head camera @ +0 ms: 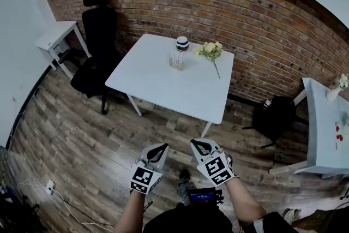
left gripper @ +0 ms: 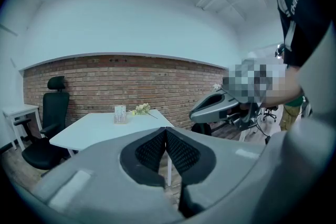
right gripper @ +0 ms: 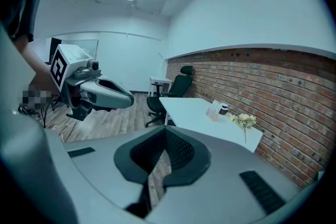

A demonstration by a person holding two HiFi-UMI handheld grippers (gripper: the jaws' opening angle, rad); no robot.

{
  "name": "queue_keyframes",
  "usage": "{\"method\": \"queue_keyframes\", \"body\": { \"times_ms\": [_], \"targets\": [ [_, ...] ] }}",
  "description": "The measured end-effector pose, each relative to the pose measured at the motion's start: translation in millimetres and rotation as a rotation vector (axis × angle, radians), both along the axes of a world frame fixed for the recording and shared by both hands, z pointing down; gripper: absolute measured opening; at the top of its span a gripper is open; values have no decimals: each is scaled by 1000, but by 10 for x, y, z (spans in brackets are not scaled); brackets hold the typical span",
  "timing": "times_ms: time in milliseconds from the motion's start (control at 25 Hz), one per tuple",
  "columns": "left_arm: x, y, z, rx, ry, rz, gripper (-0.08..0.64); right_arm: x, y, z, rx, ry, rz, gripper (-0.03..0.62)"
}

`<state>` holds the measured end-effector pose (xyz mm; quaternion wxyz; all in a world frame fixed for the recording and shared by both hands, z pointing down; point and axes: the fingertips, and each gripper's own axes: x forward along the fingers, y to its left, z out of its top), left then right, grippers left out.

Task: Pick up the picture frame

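The picture frame (head camera: pixel 177 60) stands upright on the far part of a white table (head camera: pixel 163 84), next to a blue-banded cup (head camera: pixel 182 42) and a sprig of pale flowers (head camera: pixel 210 51). Both grippers hang low over the wooden floor, well short of the table. My left gripper (head camera: pixel 158 150) and my right gripper (head camera: pixel 200 145) are shut with nothing between the pads. The left gripper view shows the frame (left gripper: pixel 120 114) small and far beyond the closed jaws (left gripper: pixel 166 131). In the right gripper view the frame (right gripper: pixel 214 110) sits to the right, beyond the closed jaws (right gripper: pixel 166 131).
A black office chair (head camera: pixel 98 52) stands at the table's left side, with a small white desk (head camera: pixel 54 35) behind it. A black bag (head camera: pixel 272 117) lies on the floor by the brick wall (head camera: pixel 262 24). A second white table (head camera: pixel 327 133) is at the right.
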<state>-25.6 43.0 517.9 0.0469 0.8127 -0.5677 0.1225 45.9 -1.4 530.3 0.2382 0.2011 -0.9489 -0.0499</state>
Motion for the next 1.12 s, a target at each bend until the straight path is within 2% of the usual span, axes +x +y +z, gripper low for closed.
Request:
{"method": "queue_keyframes", "body": {
  "times_ms": [360,720,960,1120],
  "targets": [
    [-277,-1011,-70,-30,-15,8,12,-274,-1040,-74,-29,-25,12,9],
    [-570,-1589,57,-51,14,-22,12,-570,-1614,57,-48,6,-12,9],
    [-825,-2042,123,-50,47,-10,12,-818,-2024,134,-53,33,1,9],
    [-1033,-2448,166,-53,68,24,12,-1039,-2389,149,-77,14,35,9]
  ]
}}
